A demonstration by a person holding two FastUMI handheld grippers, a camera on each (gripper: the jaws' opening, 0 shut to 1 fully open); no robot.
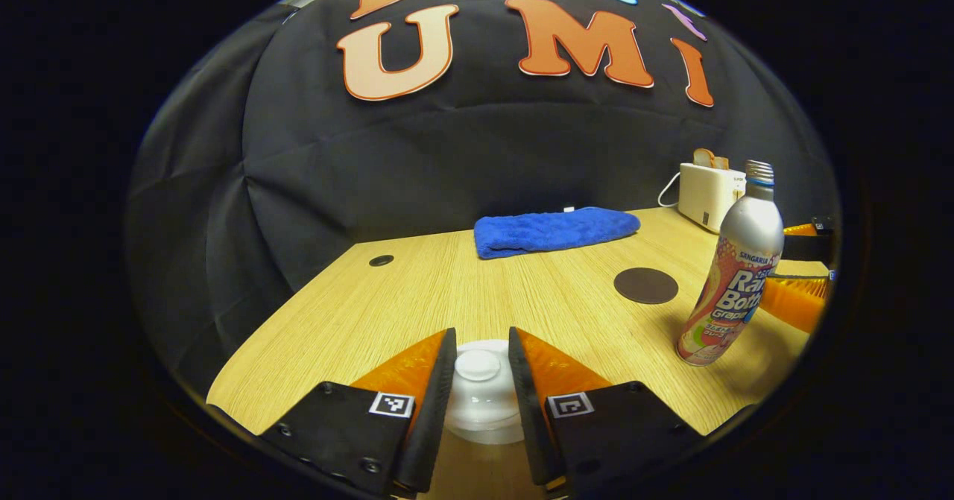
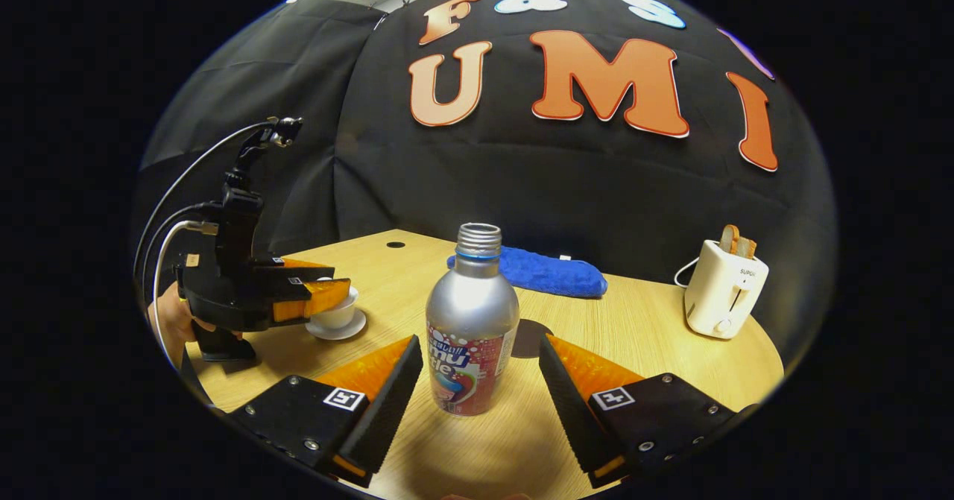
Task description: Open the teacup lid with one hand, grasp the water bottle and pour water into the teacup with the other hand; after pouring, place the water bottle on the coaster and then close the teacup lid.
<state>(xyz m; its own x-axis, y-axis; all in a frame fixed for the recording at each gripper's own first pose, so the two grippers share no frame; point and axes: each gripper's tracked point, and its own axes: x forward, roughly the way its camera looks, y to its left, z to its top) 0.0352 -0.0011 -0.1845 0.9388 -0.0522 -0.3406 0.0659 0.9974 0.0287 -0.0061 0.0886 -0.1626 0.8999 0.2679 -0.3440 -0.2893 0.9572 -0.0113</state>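
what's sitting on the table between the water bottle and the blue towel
In the left gripper view, the dark round coaster lies on the bare wood between the water bottle and the blue towel. Nothing rests on it.

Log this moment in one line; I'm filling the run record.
left gripper: open, straddling teacup lid | right gripper: open around water bottle | coaster: bare

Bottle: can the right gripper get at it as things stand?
Probably yes. The right gripper is open with the upright bottle standing between its fingers, touching neither, and nothing lies between them. The left gripper is off at the teacup.
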